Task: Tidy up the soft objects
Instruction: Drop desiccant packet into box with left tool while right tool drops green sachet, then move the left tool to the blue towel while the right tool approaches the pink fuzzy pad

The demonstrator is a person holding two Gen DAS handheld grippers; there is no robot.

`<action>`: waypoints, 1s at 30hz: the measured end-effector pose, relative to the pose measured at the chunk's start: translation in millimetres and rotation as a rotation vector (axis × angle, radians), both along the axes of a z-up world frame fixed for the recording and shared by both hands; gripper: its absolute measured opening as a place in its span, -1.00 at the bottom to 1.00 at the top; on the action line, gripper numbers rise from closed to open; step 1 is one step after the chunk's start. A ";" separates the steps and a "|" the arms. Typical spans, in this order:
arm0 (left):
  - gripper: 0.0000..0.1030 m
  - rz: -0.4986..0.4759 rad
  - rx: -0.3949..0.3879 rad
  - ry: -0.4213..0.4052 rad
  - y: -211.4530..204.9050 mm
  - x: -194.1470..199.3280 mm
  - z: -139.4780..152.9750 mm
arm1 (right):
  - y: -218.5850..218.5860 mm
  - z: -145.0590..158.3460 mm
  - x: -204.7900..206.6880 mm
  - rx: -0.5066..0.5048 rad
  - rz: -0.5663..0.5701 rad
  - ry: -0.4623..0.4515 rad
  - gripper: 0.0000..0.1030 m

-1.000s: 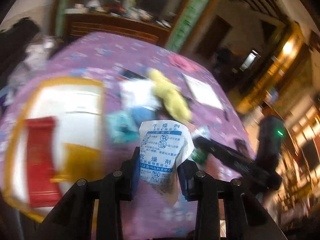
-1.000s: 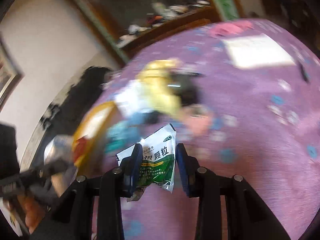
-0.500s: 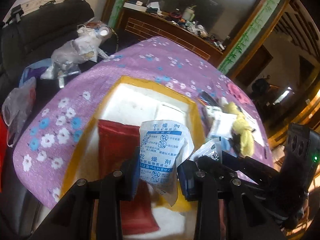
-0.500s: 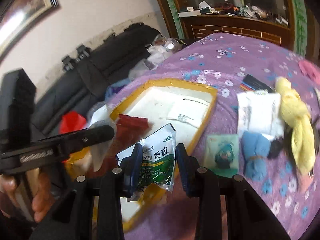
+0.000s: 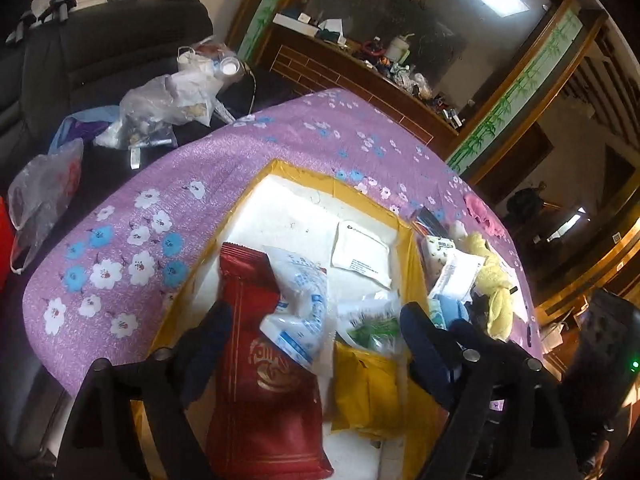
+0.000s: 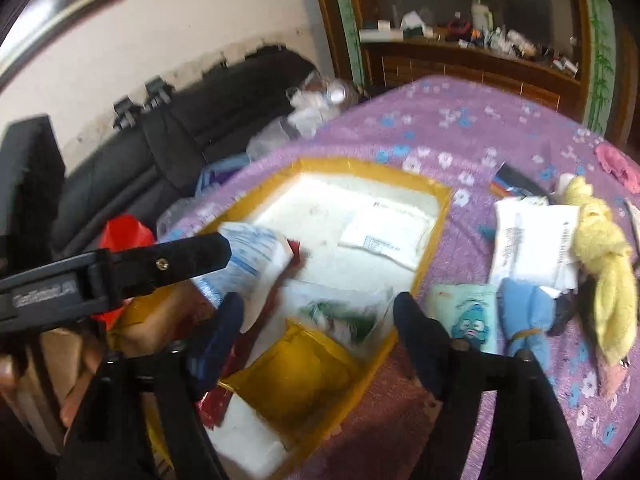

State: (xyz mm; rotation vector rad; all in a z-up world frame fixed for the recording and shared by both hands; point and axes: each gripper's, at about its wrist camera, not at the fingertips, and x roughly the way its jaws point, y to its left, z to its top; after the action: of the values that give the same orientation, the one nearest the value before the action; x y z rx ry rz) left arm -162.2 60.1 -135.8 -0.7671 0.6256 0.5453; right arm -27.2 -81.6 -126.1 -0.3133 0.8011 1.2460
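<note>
Left wrist view: both grippers' fingers are opening, and the packets they held half a second ago now lie in the yellow-rimmed tray [image 5: 408, 240] — blue-printed sachet [image 5: 302, 304] beside green-printed sachet [image 6: 344, 312]. Cloths on the desk [image 6: 460, 128] remain.
</note>
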 end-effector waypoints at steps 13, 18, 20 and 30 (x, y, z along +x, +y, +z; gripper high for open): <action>0.83 -0.090 0.102 -0.013 -90.5 26.6 30.1 | -117.9 -3.6 35.0 0.136 -0.133 0.174 0.53; 0.83 -0.071 0.145 -0.012 -123.7 42.1 31.3 | -150.6 -22.0 52.4 0.114 -0.201 0.245 0.52; 0.83 -0.081 0.167 -0.006 -136.1 47.8 33.9 | -160.1 -30.0 58.4 0.103 -0.213 0.291 0.52; 0.84 -0.199 0.124 0.094 -158.4 73.7 25.1 | -191.5 -38.6 76.1 0.174 -0.233 0.370 0.80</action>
State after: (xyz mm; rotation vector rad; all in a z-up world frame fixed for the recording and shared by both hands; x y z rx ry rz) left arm -88.5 -98.3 -110.8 -0.5581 0.7396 0.4347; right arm 48.9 -273.1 -164.7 0.1546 1.0051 1.1576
